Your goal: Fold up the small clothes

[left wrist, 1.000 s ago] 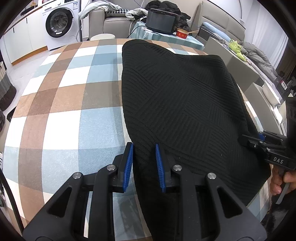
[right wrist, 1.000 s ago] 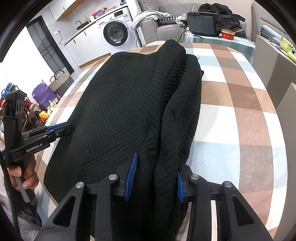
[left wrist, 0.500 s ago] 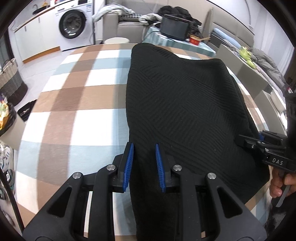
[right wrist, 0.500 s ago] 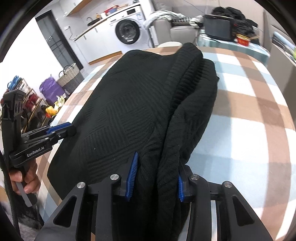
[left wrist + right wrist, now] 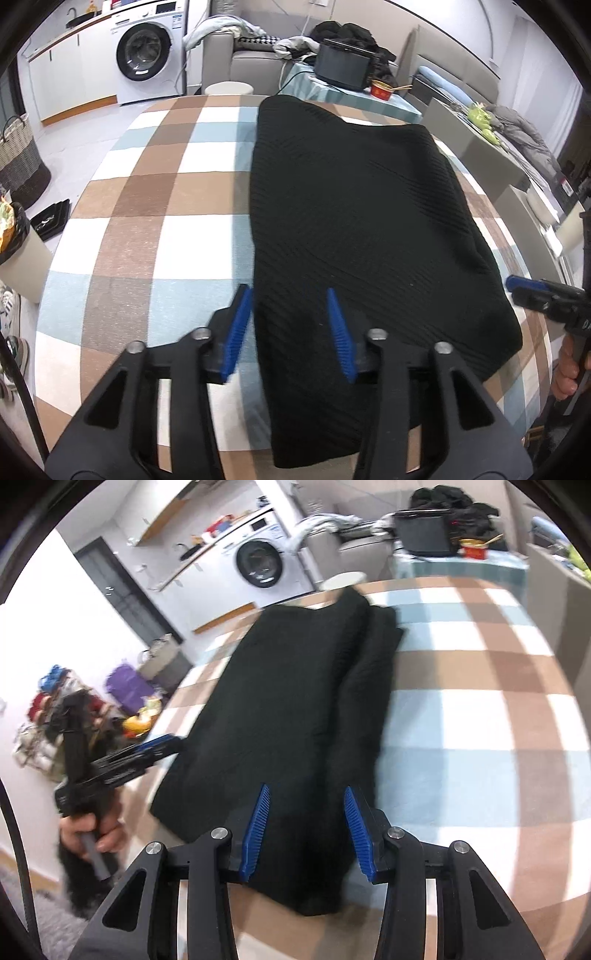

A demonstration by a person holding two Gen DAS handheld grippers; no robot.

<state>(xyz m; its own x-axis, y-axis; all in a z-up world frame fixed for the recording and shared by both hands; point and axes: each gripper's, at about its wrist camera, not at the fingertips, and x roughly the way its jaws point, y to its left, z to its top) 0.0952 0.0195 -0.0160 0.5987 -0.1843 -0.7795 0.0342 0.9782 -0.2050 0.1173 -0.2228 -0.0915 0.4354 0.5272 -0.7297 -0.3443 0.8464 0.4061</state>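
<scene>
The left gripper [image 5: 290,332] is opening its jaws. The near left edge of the black knit [image 5: 354,221] lies between its blue pads [image 5: 236,332], but the pads are not pinching it. They seem to be letting go because that side now lies flat where it should.

The right gripper [image 5: 306,827] is opening its jaws too. The thick folded strip along the knit's right side sits between them, and the pads stand a little off the cloth. That strip looks like a sleeve or side turned in over the body, so this grip is likely done with its job as well.

Out past both sets of jaws, the knit stretches away down the middle of the table [image 5: 147,206], long and narrow. It lies flat on the checked cloth, which gives room on both sides for the next fold. Its near end hangs just at the table's edge, close under the jaws, so it is easy to grab again.

Each gripper shows up at the side of the other's view, one at each near corner. The fold is probably partway done; the long shape likely still needs folding end to end.
</scene>
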